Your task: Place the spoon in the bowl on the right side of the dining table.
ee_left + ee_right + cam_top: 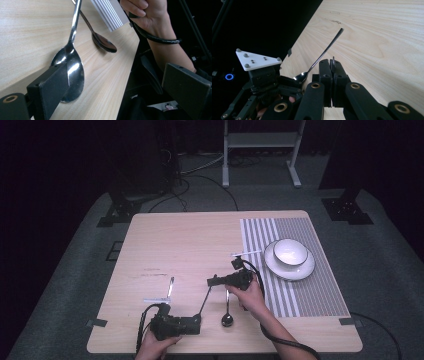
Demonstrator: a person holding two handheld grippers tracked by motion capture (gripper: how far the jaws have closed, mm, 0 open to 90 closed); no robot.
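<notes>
Wooden table: left gripper wide beside spoon; right gripper clamped on second spoon's handle.

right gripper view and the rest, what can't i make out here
- Right gripper view: the right gripper is shut on a metal sliver; its jaws hide the rest.
- Left gripper view: the near spoon is partly behind the left jaw, and the top edge cuts off its handle.
- High view: the contents of the bowl are too small to tell.

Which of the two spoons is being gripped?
The spoon nearer the striped mat: the right gripper has its jaws shut on its handle. The other spoon lies loose.
</notes>
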